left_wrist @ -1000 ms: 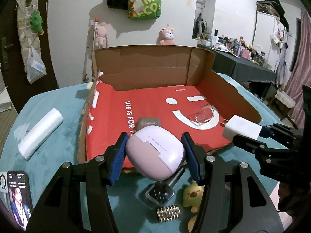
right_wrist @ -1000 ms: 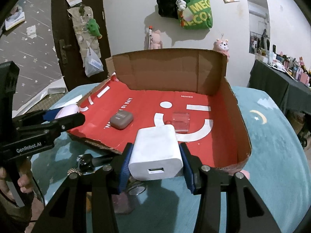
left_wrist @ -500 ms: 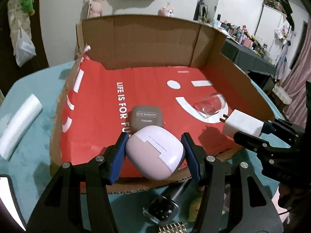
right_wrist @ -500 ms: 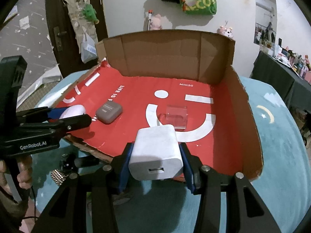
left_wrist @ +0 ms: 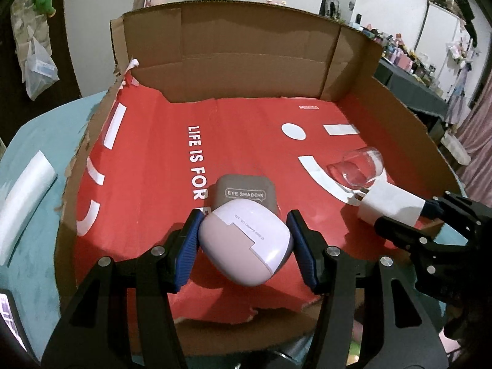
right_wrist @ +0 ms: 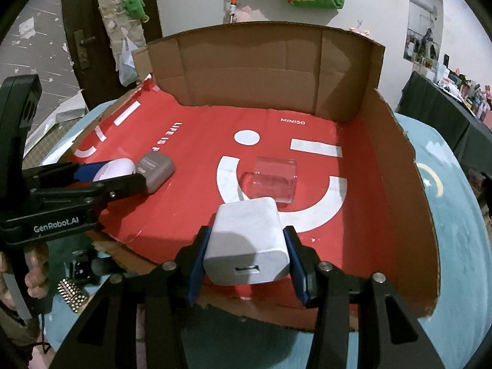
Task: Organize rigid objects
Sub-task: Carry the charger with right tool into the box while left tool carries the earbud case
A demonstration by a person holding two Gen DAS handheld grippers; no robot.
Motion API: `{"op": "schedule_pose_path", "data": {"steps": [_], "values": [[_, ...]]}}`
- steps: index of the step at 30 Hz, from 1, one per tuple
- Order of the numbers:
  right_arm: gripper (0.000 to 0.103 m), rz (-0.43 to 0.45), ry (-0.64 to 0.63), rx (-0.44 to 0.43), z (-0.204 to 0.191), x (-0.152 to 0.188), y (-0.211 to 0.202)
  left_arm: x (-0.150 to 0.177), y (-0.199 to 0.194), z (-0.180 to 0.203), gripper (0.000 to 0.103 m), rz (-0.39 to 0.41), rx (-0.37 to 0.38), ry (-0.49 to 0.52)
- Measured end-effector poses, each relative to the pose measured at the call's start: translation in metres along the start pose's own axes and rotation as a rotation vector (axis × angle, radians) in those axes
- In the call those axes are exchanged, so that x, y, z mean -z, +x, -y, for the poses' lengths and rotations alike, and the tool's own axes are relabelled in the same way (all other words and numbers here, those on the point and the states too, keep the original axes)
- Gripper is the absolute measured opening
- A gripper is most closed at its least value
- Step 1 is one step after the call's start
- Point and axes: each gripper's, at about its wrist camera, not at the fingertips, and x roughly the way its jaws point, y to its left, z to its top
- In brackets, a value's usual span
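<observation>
My left gripper (left_wrist: 244,244) is shut on a rounded pink case (left_wrist: 246,246) and holds it over the front of the red cardboard tray (left_wrist: 147,184), just in front of a grey eye shadow box (left_wrist: 244,192). My right gripper (right_wrist: 247,253) is shut on a white USB charger (right_wrist: 247,246), over the tray's front edge (right_wrist: 384,215), just short of a clear plastic box (right_wrist: 273,181). The charger also shows at the right of the left wrist view (left_wrist: 389,204). The pink case shows at the left of the right wrist view (right_wrist: 115,169).
The tray has tall cardboard walls at the back (left_wrist: 246,55) and right (right_wrist: 399,169). It sits on a teal cloth (right_wrist: 461,246). A white roll (left_wrist: 21,203) lies left of it. A studded item (right_wrist: 70,296) and a dark object (right_wrist: 83,267) lie in front.
Both grippers have moved forward over the tray's front edge with their objects still held. The pink case is now close to the eye shadow box, the charger close to the clear box.
</observation>
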Motion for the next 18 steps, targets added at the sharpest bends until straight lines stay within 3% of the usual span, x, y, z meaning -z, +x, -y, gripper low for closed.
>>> {"op": "schedule_pose_path", "data": {"steps": [18], "values": [[0.05,0.018,0.015,0.028,0.004,-0.01,0.013,-0.01,0.011,-0.002,0.054,0.018,-0.039,0.003]]}}
